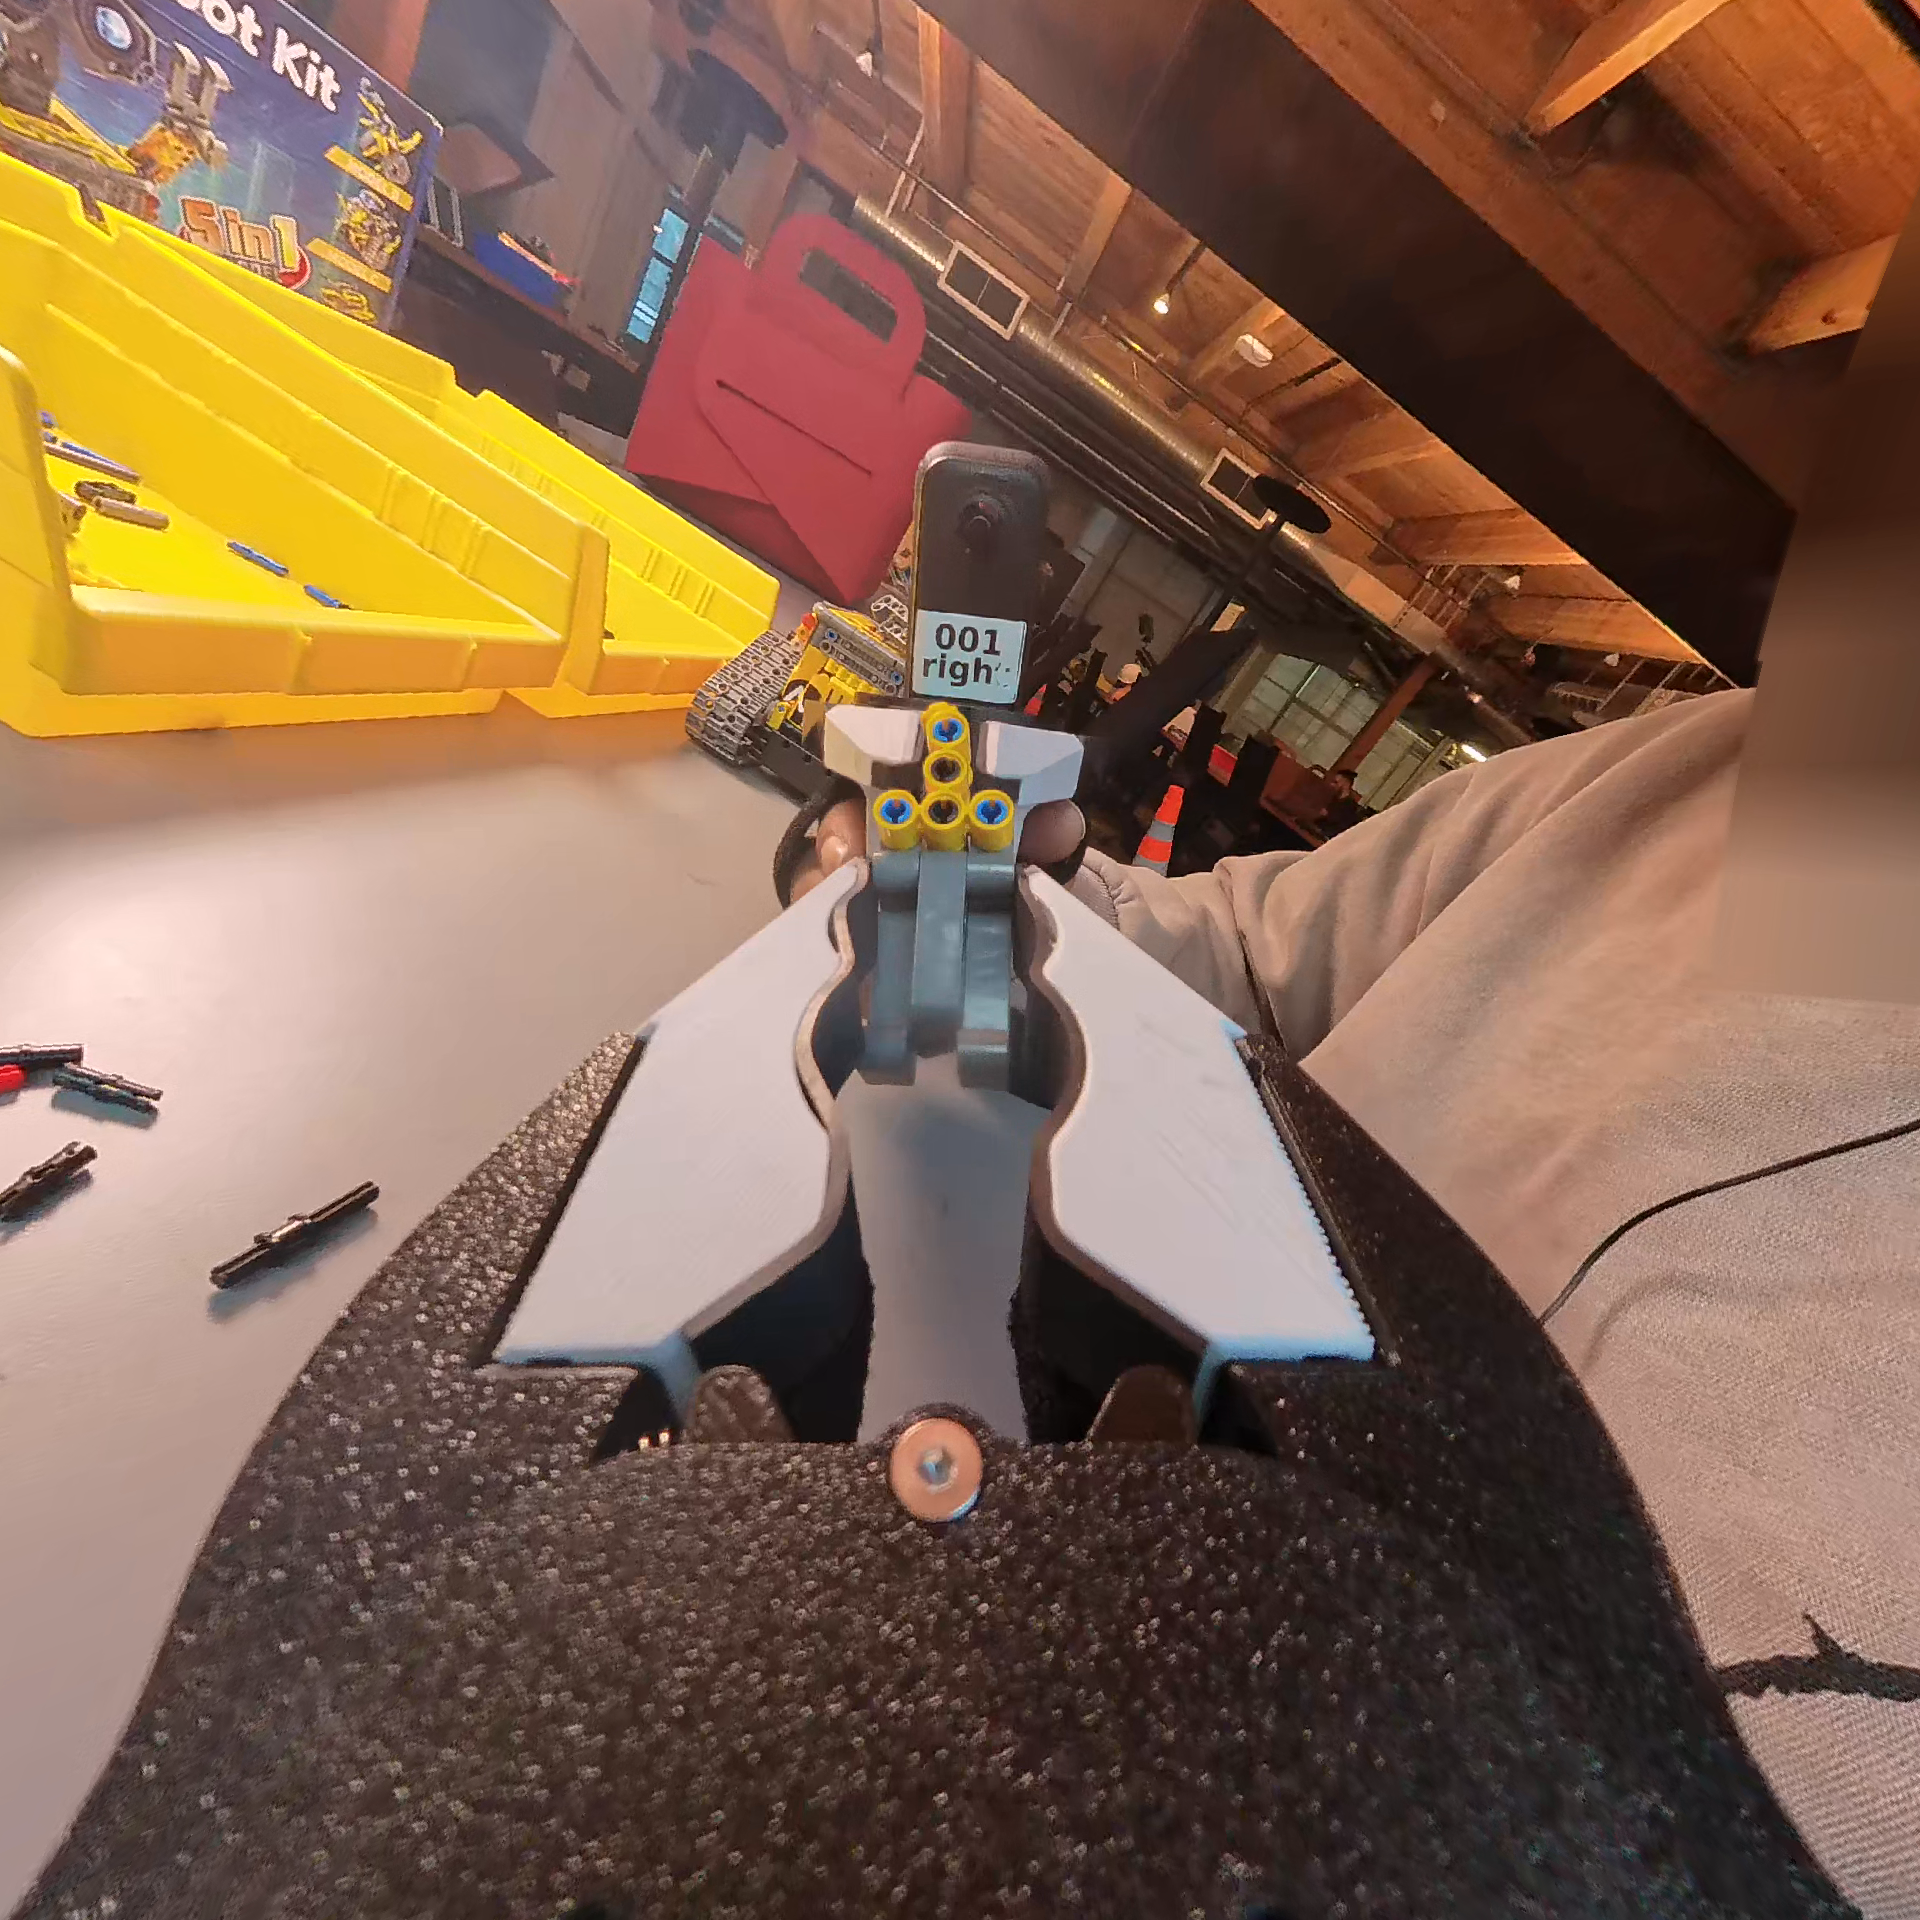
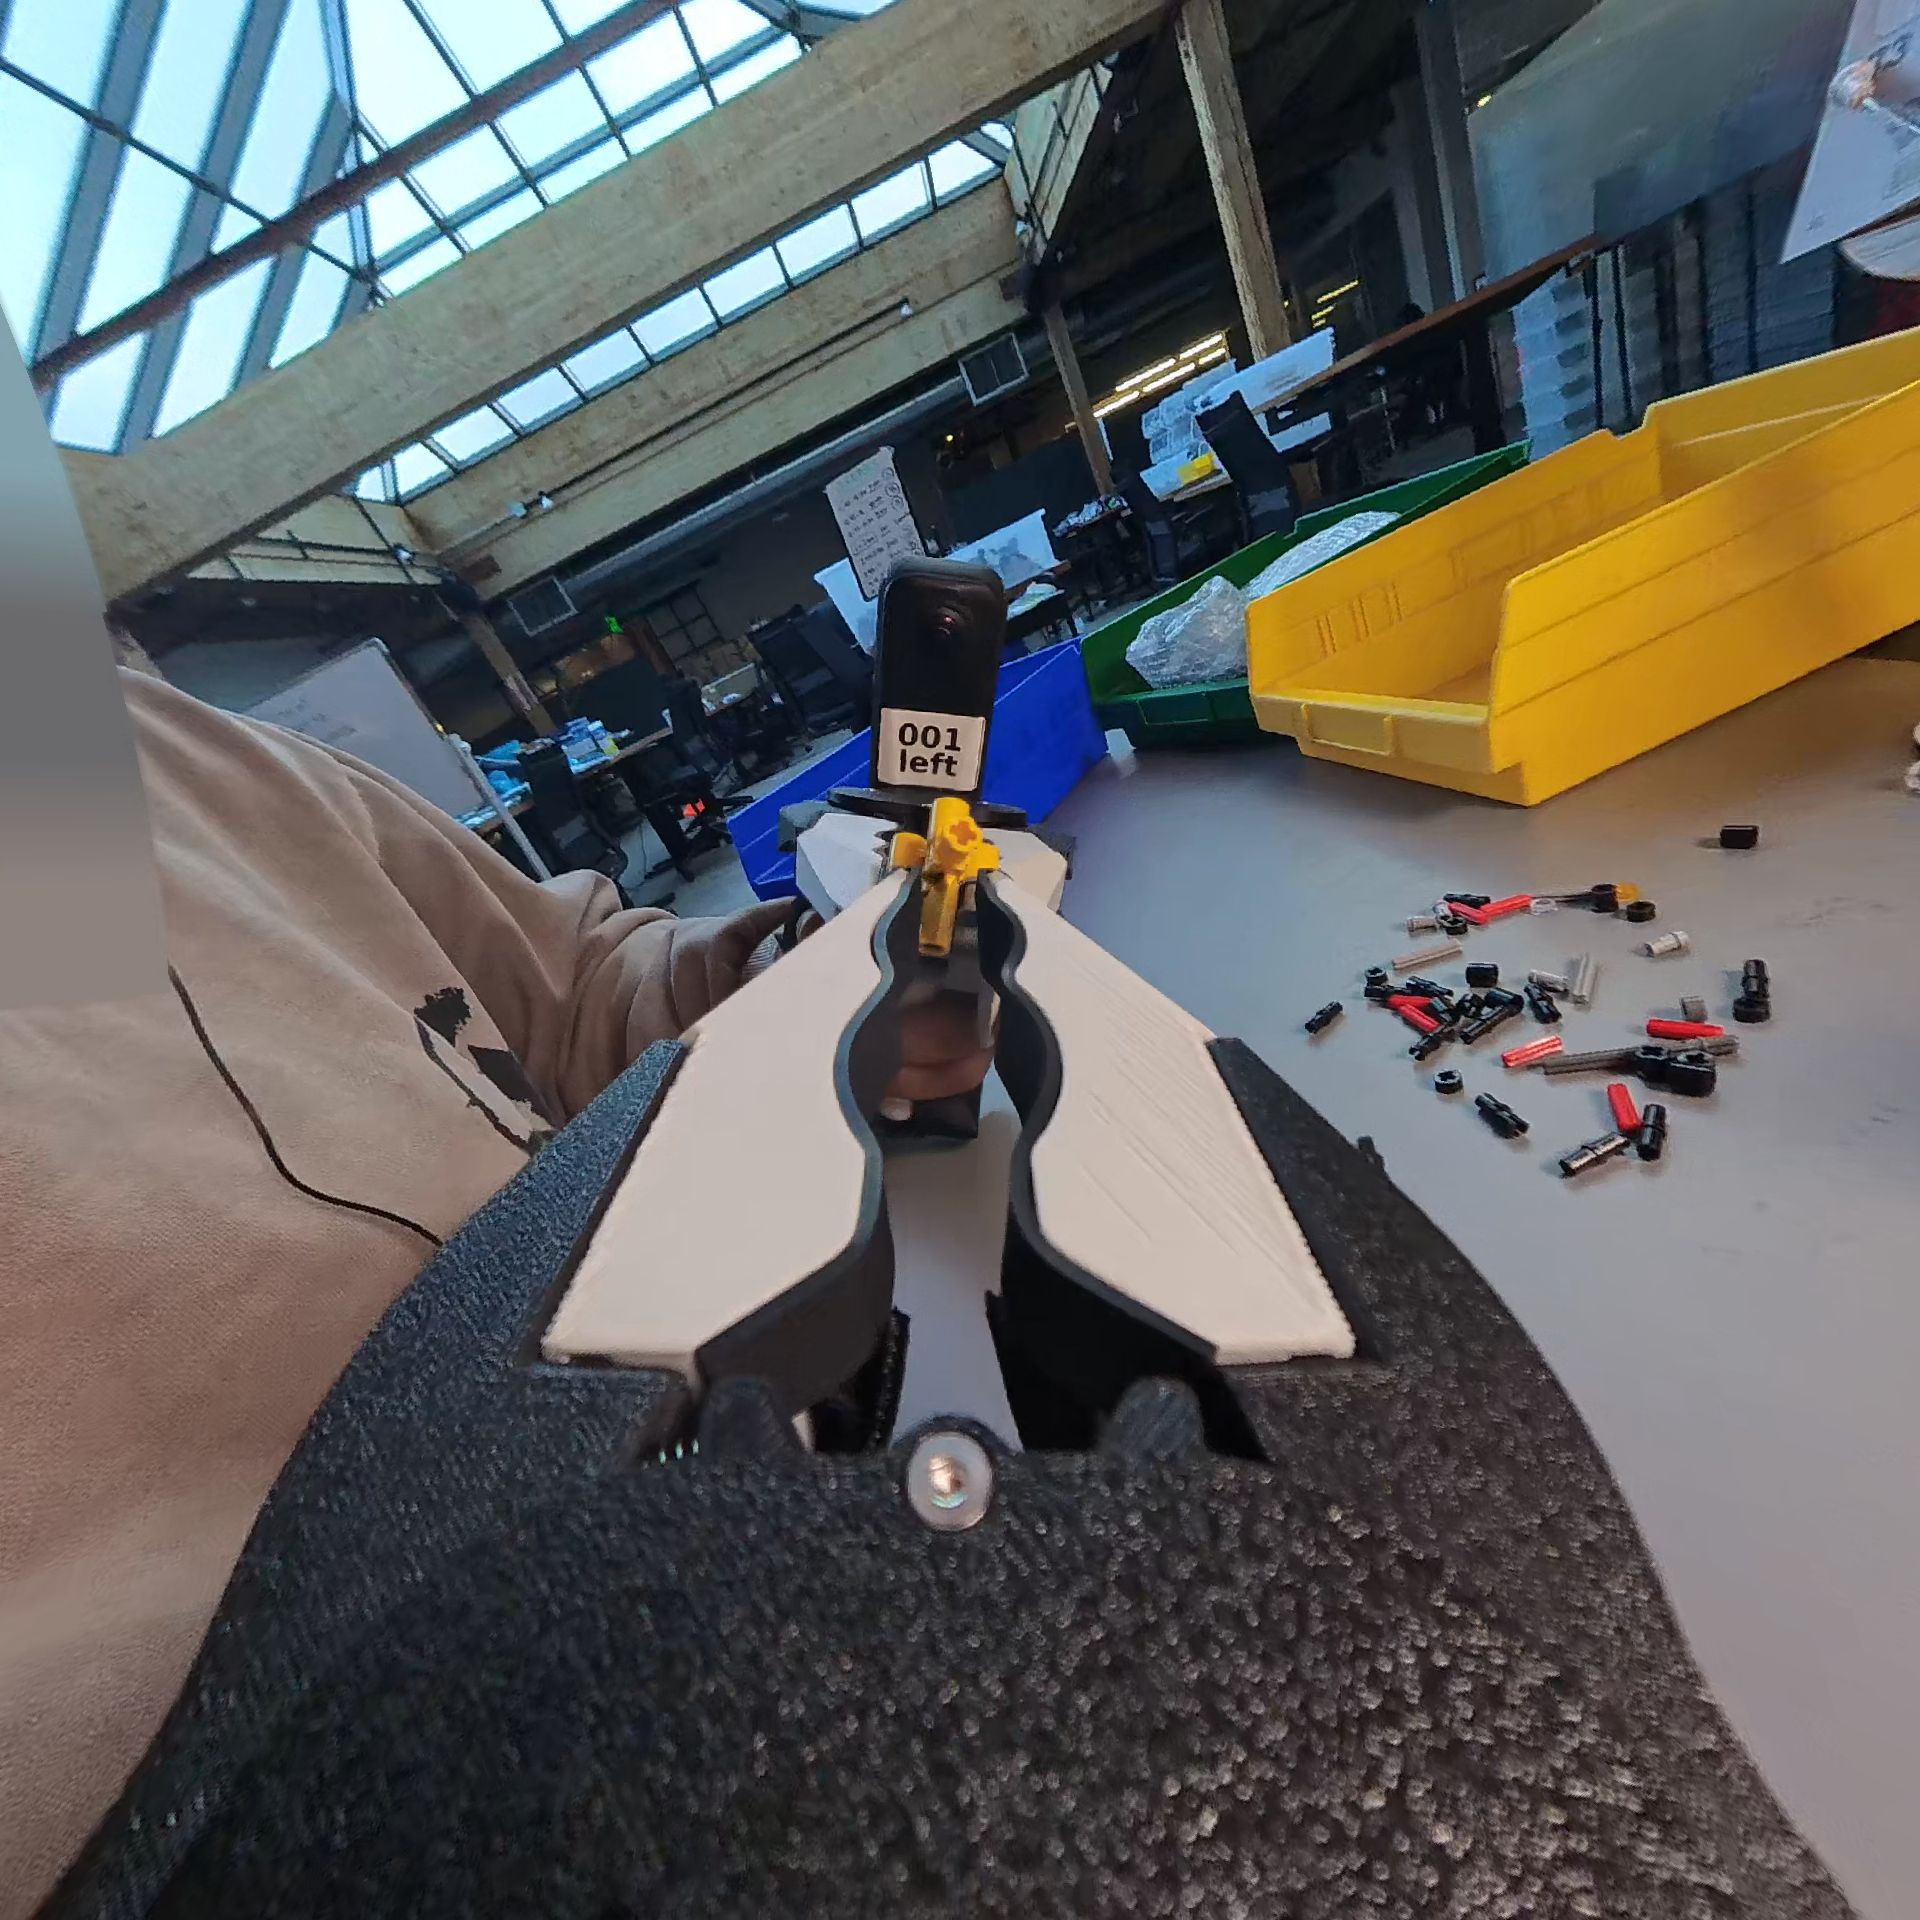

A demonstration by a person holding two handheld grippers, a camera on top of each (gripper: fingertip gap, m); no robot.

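My left gripper (image 1: 943, 883) is shut on the grey beams (image 1: 940, 966) of a small toy assembly, held above the grey table (image 1: 364, 935). A yellow T-shaped part with blue pins (image 1: 943, 805) sits on the assembly's far end. My right gripper (image 1: 948, 750) faces it head-on, its fingertips flanking the yellow stem. In the right wrist view, my right gripper (image 2: 940, 885) is shut on the yellow part (image 2: 951, 844). The left gripper's camera body (image 2: 935, 665) stands straight behind it. A hand shows under each gripper.
Yellow bins (image 1: 312, 540), a toy kit box (image 1: 208, 156), a red cardboard carrier (image 1: 790, 416) and a tracked toy vehicle (image 1: 779, 686) stand at the back. Black pins (image 1: 291, 1231) lie left. Yellow (image 2: 1558, 644), green (image 2: 1174, 707) and blue bins (image 2: 1039, 727) and several loose pieces (image 2: 1538, 1018) lie right. The tips of both grippers are at nearly the same place.
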